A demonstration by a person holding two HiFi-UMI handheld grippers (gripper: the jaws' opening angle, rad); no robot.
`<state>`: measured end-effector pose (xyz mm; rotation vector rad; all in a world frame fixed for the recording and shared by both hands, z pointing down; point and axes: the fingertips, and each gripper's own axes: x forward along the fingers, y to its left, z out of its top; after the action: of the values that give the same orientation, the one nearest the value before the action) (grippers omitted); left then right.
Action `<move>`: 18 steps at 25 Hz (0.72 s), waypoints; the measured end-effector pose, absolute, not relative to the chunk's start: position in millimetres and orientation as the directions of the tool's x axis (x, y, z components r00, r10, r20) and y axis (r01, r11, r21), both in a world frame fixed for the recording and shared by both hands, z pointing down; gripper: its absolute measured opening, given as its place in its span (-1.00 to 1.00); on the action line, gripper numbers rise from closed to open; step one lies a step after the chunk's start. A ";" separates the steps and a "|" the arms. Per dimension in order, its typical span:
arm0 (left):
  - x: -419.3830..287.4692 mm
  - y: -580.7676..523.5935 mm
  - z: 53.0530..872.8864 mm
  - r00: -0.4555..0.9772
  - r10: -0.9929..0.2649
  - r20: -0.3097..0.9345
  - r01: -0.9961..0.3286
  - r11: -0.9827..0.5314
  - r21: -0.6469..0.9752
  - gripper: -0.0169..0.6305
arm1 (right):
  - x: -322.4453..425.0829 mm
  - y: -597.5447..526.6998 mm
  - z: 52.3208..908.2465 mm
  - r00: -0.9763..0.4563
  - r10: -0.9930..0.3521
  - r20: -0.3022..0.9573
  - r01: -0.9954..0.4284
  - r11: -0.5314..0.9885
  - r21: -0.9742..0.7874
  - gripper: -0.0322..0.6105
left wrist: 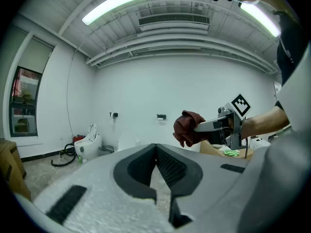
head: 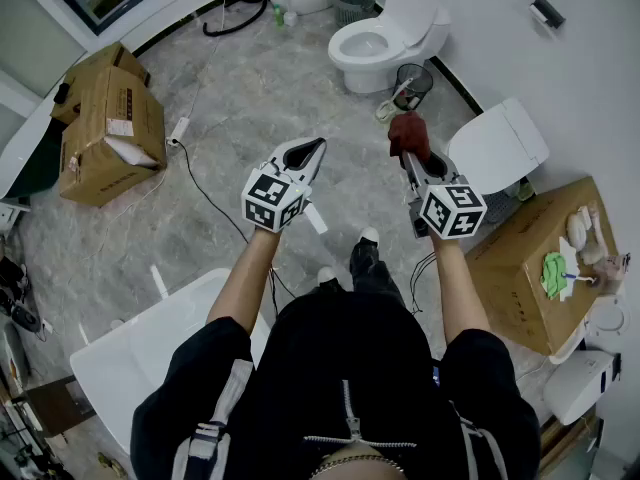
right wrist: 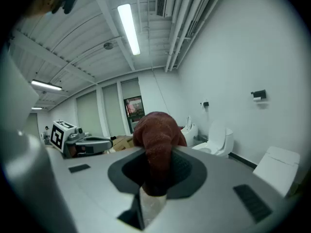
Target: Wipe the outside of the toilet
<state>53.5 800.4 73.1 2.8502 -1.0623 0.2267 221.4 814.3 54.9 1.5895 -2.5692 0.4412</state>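
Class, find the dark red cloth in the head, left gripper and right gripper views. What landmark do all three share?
Head view: dark red cloth, right of centre, in the right hand-held gripper.
Left gripper view: right of centre, before the back wall.
Right gripper view: centre, clamped between the jaws.
Shared landmark: the black wall holder.

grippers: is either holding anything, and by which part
The right gripper pinches the red cloth by one bunched end; the rest bulges beyond the jaws. The left gripper is shut, empty.
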 end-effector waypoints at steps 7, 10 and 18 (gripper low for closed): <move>37.4 798.0 77.1 0.743 -0.647 0.174 -0.662 -0.748 0.048 -0.95 | 201.0 810.3 56.0 -0.473 -0.855 0.213 -0.878 0.438 -0.193 -0.68; 34.0 788.2 77.3 0.740 -0.651 0.172 -0.666 -0.744 0.049 -0.95 | 199.6 801.1 58.1 -0.465 -0.858 0.217 -0.883 0.433 -0.182 -0.68; 45.4 723.5 89.1 0.741 -0.646 0.182 -0.664 -0.745 0.058 -0.95 | 215.6 741.3 81.7 -0.449 -0.858 0.249 -0.891 0.412 -0.189 -0.68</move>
<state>45.4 723.5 89.1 2.8190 -1.0650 0.2283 215.6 741.3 81.7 1.5824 -2.5432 0.4478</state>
